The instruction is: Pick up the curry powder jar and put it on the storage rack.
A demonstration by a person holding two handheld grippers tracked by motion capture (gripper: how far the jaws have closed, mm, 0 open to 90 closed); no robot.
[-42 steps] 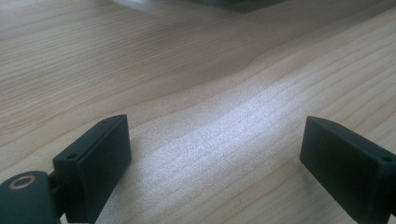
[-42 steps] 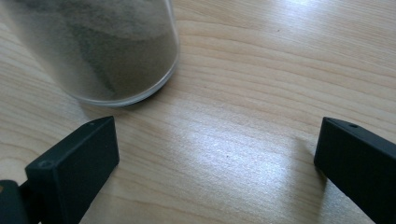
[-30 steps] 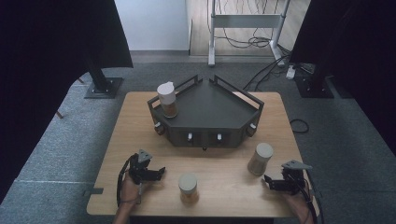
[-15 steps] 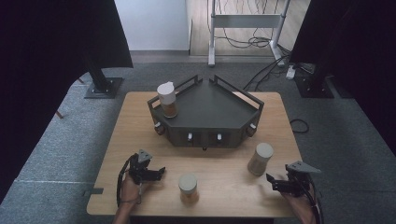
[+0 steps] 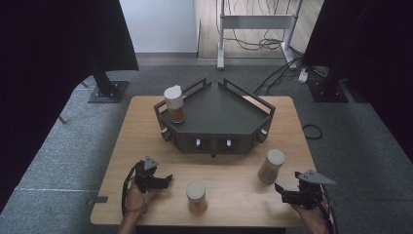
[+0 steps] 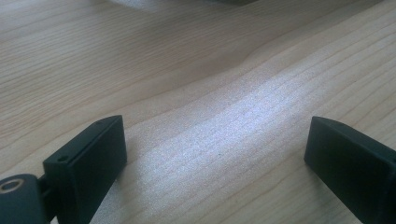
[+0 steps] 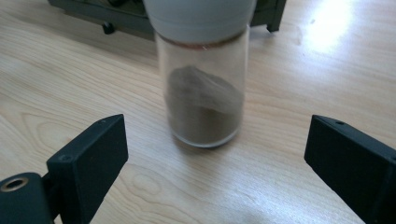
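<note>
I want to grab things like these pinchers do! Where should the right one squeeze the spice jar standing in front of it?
Probably the clear glass body of the spice jar, below its white cap. The jar stands upright and its round sides are straight, so the flat pads can press there from both sides. The right gripper is open and already faces it, so coming in level along the table looks easiest.
</note>
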